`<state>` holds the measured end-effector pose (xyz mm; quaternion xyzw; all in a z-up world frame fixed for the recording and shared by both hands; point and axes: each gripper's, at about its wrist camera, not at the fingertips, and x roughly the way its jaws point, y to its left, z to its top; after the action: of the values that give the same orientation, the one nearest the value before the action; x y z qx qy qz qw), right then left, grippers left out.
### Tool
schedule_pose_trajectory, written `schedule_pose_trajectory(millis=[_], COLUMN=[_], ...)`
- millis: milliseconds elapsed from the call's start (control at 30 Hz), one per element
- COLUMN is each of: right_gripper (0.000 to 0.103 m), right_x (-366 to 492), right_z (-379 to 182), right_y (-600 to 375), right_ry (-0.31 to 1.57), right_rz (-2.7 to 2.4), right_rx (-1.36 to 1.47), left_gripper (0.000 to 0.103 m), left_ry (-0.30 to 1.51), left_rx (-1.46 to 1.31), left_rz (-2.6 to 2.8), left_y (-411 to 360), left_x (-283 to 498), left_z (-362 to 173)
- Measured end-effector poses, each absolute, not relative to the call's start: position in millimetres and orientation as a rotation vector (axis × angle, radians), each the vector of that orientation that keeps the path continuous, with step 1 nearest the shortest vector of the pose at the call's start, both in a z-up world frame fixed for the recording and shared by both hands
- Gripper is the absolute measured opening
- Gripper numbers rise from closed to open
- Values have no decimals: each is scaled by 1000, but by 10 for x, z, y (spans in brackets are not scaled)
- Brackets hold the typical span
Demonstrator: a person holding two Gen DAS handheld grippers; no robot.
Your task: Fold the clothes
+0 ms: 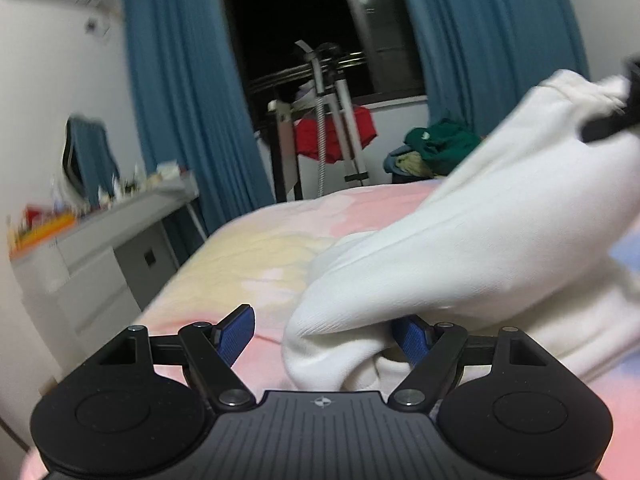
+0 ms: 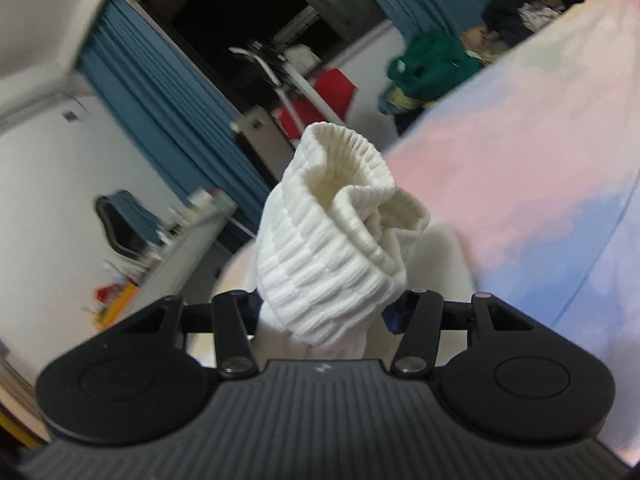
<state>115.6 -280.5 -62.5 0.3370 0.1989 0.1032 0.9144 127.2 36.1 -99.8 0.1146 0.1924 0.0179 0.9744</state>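
Note:
A white sweater (image 1: 460,248) lies on the bed, and one sleeve rises from it toward the upper right. There my right gripper (image 1: 612,116) holds the sleeve's end up off the bed. In the right wrist view the ribbed cuff (image 2: 332,232) is bunched between the jaws of the right gripper (image 2: 320,308) and hides most of both pads. My left gripper (image 1: 324,338) is low over the bed and open. A fold of the sweater sits between its jaws against the right blue pad (image 1: 412,340), while the left blue pad (image 1: 236,336) is bare.
The bed carries a pink, yellow and blue blanket (image 1: 248,256). A grey desk (image 1: 104,236) with clutter stands at the left. Beyond the bed are blue curtains (image 1: 180,100), a rack with a red garment (image 1: 336,132) and a pile of green clothes (image 1: 436,148).

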Motion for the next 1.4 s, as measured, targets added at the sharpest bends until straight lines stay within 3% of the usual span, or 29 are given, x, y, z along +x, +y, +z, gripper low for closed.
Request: schedule_pose_trajectory(millis=[200, 367, 800, 833, 900, 1133, 1200, 1400], right_gripper=[56, 56, 65, 66, 82, 83, 92, 94], right_x=[1127, 1175, 1126, 1123, 1067, 1006, 1077, 1351], right_z=[-860, -1264, -1210, -1185, -1121, -1131, -1227, -1586], right_y=[-2847, -3032, -3034, -3022, -3011, -3131, -3138, -3185], right_ry=[504, 593, 626, 628, 612, 620, 651, 740], right_rz=[127, 115, 154, 148, 115, 87, 68, 187], right_rx=[668, 805, 771, 760, 736, 812, 836, 1005], left_gripper=[78, 78, 80, 80, 81, 81, 82, 83], left_ry=[419, 436, 491, 494, 505, 514, 523, 553], left_rx=[206, 222, 129, 122, 104, 101, 83, 23], left_rz=[45, 41, 31, 34, 42, 50, 53, 51], left_y=[429, 436, 624, 635, 664, 638, 669, 755], left_x=[1163, 1125, 1118, 1120, 1121, 1072, 1073, 1093], left_z=[-1031, -1057, -948, -944, -939, -881, -864, -829])
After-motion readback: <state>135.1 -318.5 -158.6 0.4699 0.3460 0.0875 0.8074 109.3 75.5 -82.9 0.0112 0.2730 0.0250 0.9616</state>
